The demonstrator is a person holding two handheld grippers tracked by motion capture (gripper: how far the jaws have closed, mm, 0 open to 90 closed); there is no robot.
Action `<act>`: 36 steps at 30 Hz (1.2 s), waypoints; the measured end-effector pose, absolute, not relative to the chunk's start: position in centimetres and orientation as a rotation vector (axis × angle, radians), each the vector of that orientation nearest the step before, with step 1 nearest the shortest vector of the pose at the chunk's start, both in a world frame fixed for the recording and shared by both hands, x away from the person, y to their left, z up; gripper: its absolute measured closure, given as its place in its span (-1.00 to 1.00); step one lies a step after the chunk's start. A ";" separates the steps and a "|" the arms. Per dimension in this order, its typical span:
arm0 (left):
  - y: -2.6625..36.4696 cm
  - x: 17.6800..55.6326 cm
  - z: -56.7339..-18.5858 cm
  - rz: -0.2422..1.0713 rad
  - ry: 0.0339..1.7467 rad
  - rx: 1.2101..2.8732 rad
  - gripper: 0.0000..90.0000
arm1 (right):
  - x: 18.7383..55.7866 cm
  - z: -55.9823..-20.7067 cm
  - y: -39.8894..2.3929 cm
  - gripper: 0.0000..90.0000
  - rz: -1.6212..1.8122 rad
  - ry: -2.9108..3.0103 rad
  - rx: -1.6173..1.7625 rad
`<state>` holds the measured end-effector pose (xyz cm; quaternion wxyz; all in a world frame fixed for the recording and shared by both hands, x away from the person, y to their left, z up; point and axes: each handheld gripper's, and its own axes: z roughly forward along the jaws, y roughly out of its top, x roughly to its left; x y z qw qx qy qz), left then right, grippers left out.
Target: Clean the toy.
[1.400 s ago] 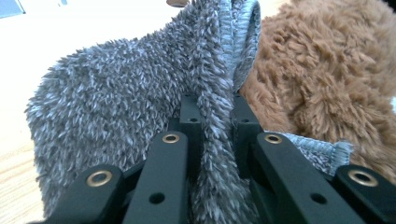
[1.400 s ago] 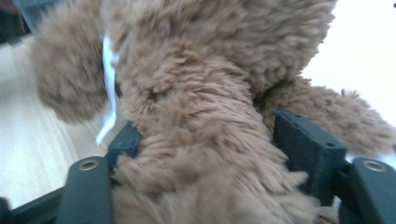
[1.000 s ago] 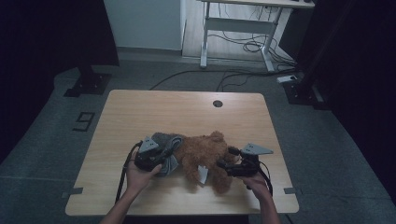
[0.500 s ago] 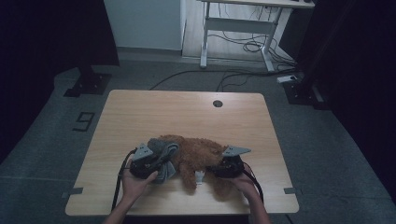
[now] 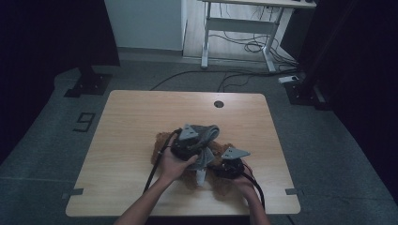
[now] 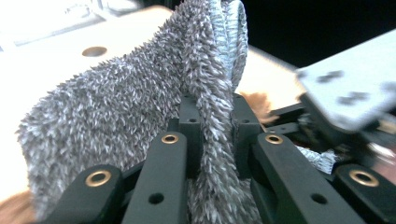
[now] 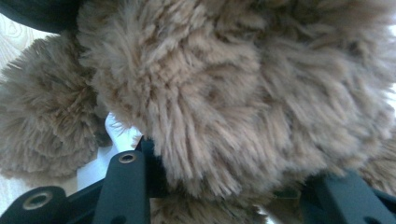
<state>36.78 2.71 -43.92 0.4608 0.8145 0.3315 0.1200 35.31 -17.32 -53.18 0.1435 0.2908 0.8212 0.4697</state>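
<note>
Near the front edge of the pale wood-grain rectangular table [image 5: 141, 122], well short of its small round dark grommet hole [image 5: 218, 104]: a shaggy brown plush toy [image 5: 162, 140], lying flat, long-piled and tufted, rounded in its lumps, mostly covered by the two tools. Draped across the plush toy, a grey fuzzy fleece garment [image 5: 206, 136], short spiky nap, soft folds, one ribbed paler edge showing in the left gripper view [image 6: 140, 93].

Left gripper [image 5: 190, 146], black angular plastic with brass-ringed bolt holes and a grey three-cornered plate on top: clenched tight on a bunched fold of the grey garment, pile squeezed into a narrow ridge between the jaws [image 6: 212, 140], the rest of the cloth billowing up and away to one side. Held above the middle of the plush toy, toward the grommet side of the right gripper.

Right gripper [image 5: 229, 164], same black build and grey plate, just beside the left one on the table's near side: jaws just been closing in, now set around a thick rounded bulge of brown fur [image 7: 233, 107], pile spilling over both black jaw bars, pressed against them. A smaller round fluffy brown lobe beside it, over pale wood.

Black cables trailing from both tools toward the near table edge.
</note>
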 end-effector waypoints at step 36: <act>19.5 36.3 -49.9 0.356 1.184 1.896 0.76 | 36.0 -53.8 -18.4 0.11 1.379 2.384 0.879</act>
